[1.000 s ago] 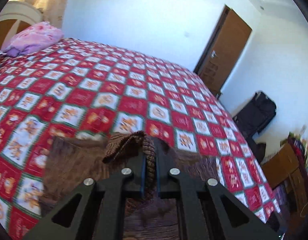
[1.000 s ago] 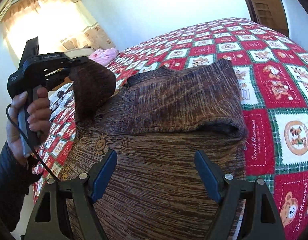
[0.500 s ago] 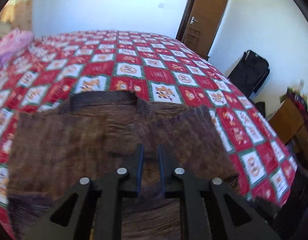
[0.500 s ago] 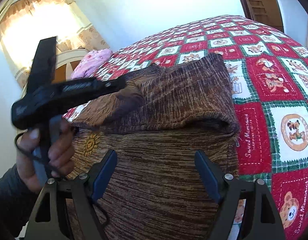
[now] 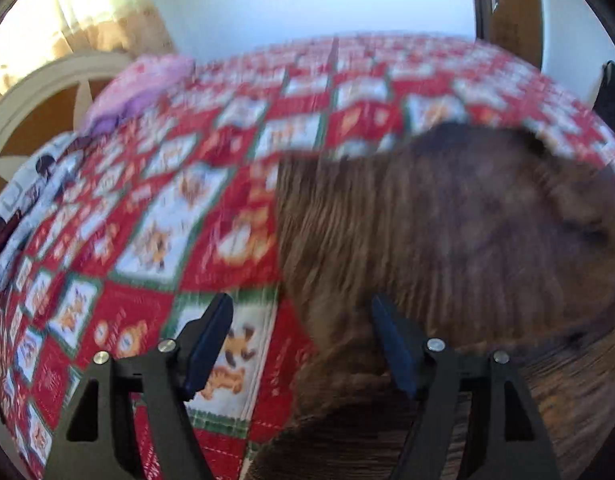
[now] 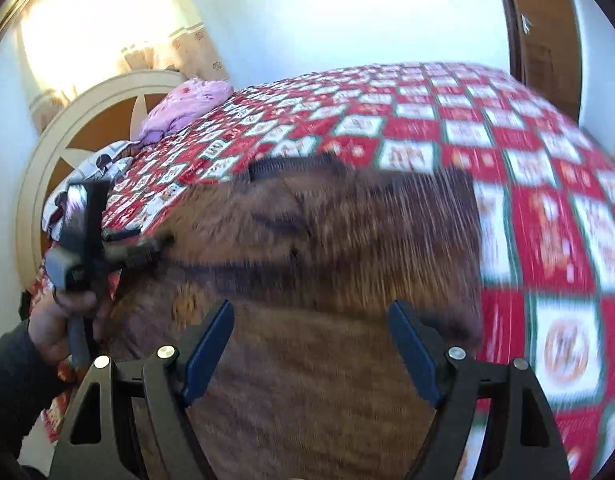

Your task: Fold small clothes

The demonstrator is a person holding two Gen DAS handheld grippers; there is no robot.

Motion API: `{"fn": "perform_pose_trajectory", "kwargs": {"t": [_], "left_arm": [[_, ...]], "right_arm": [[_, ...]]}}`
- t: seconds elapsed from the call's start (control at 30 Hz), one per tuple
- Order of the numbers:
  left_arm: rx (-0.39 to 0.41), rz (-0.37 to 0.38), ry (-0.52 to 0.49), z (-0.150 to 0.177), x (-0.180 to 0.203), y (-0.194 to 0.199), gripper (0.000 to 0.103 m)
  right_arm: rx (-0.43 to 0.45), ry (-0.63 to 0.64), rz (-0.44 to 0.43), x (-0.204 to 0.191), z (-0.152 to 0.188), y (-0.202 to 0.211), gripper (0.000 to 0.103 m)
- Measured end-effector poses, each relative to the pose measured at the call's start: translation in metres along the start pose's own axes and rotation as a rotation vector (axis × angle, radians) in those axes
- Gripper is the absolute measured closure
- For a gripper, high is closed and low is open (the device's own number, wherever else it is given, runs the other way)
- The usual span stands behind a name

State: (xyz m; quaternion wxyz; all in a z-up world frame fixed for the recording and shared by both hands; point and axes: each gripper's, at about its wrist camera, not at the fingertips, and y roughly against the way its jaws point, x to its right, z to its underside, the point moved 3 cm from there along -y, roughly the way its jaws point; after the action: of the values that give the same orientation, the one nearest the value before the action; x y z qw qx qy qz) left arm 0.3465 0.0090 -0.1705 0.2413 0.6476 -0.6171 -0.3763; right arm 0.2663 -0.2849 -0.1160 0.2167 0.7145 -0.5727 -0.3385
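A brown knitted sweater (image 6: pixel 347 248) lies on the bed with both sleeves folded across its body. In the left wrist view the sweater (image 5: pixel 447 240) fills the right half. My left gripper (image 5: pixel 303 336) is open and empty over the sweater's left edge. It also shows in the right wrist view (image 6: pixel 107 248), held in a hand at the sweater's left side. My right gripper (image 6: pixel 311 340) is open and empty, above the sweater's lower part. Both views are blurred by motion.
The bed has a red, white and green patterned quilt (image 6: pixel 547 200). A pink pillow (image 6: pixel 187 108) lies by the round headboard (image 6: pixel 87 128). A brown door (image 6: pixel 539 40) stands at the back right. A dark bag (image 5: pixel 611 96) sits beside the bed.
My left gripper let go of the sleeve, which now lies folded on the sweater, opened, and swung left to the sweater's edge. My right gripper stayed open over the sweater.
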Motion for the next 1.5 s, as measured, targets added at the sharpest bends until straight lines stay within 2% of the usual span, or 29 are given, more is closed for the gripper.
{"fn": "perform_pose_trajectory", "kwargs": {"t": [0.07,0.17,0.3,0.37,0.43,0.5,0.6,0.67,0.77,0.87,0.97,1.03,1.1,1.17,1.2,1.23,1.3,1.5], "left_arm": [[0.021,-0.004,0.011,0.002,0.001,0.003,0.028],[0.052,-0.038,-0.037,0.006,0.008,0.008,0.028],[0.049,0.007,-0.003,0.013,-0.001,0.010,0.027],[0.042,0.034,0.033,0.015,-0.008,0.007,0.024],[0.034,0.061,0.058,0.015,-0.011,0.004,0.023],[0.035,0.072,0.066,0.015,-0.012,0.003,0.023],[0.034,0.088,0.078,0.016,-0.012,0.003,0.023],[0.032,0.099,0.092,0.016,-0.014,0.001,0.022],[0.025,0.121,0.109,0.017,-0.018,-0.001,0.021],[0.018,0.139,0.130,0.017,-0.020,-0.002,0.020],[0.014,0.152,0.140,0.017,-0.021,-0.003,0.020],[0.014,0.155,0.142,0.017,-0.022,-0.003,0.020],[0.013,0.158,0.146,0.017,-0.022,-0.003,0.020],[0.013,0.164,0.151,0.018,-0.023,-0.004,0.020],[0.013,0.167,0.154,0.018,-0.024,-0.004,0.020],[0.012,0.169,0.156,0.018,-0.024,-0.005,0.020],[0.010,0.174,0.160,0.018,-0.024,-0.005,0.020],[0.008,0.184,0.181,0.020,-0.027,-0.005,0.018]], "right_arm": [[-0.007,0.011,0.023,-0.007,-0.020,-0.016,0.023],[-0.055,0.057,0.047,-0.023,-0.036,-0.051,0.023],[-0.125,0.115,0.080,-0.044,-0.041,-0.100,0.023],[-0.156,0.094,0.100,-0.041,-0.042,-0.121,0.023],[-0.172,0.066,0.137,-0.031,-0.045,-0.134,0.023],[-0.154,0.003,0.210,-0.007,-0.052,-0.137,0.023],[-0.099,-0.154,0.345,0.045,-0.061,-0.122,0.023],[-0.082,-0.251,0.365,0.072,-0.060,-0.108,0.023],[-0.058,-0.258,0.270,0.074,-0.054,-0.088,0.023],[-0.046,-0.191,0.125,0.043,-0.045,-0.072,0.023],[-0.073,-0.134,0.002,0.009,-0.031,-0.067,0.023],[-0.116,-0.093,-0.028,-0.012,-0.022,-0.071,0.032],[-0.142,-0.067,-0.009,-0.020,-0.015,-0.078,0.037],[-0.155,-0.065,0.011,-0.021,-0.010,-0.084,0.037],[-0.160,-0.074,0.006,-0.021,-0.008,-0.085,0.042],[-0.164,-0.078,0.003,-0.020,-0.007,-0.086,0.067],[-0.166,-0.055,0.017,-0.021,-0.005,-0.086,0.097],[-0.121,0.021,0.011,-0.037,-0.003,-0.063,0.098]]}}
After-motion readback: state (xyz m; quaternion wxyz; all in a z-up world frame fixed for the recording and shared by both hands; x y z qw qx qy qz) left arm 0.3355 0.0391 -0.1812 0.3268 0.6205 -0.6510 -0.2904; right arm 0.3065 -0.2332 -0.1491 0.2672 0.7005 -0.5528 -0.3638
